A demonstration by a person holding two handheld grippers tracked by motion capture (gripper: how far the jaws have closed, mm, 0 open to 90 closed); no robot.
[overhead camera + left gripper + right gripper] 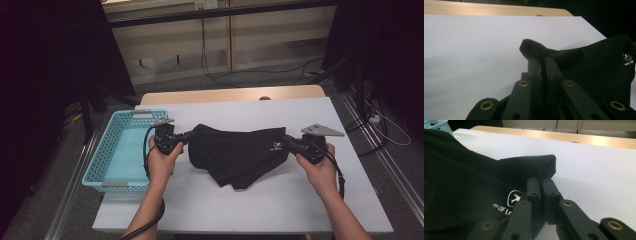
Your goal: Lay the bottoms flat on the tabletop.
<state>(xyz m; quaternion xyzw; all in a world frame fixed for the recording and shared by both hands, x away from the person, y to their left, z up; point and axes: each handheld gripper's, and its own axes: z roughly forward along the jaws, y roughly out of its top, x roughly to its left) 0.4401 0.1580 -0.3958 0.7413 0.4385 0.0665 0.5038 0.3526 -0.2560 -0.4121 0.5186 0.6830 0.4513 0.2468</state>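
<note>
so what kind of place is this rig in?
Probably a lab or test bay, not a home: white table with metal rails on the floor beside it, loose cables along the back wall, dark screens at the sides.

Both arms bare, no sleeves. Each claw, left point(186, 135) & right point(286, 141): black linkage bars w/ brass rivets, grey triangular top plate, black cable trailing.

The blue basket point(116, 150) blocks the table's left edge; bare white tabletop point(240, 200) lies open elsewhere.
</note>
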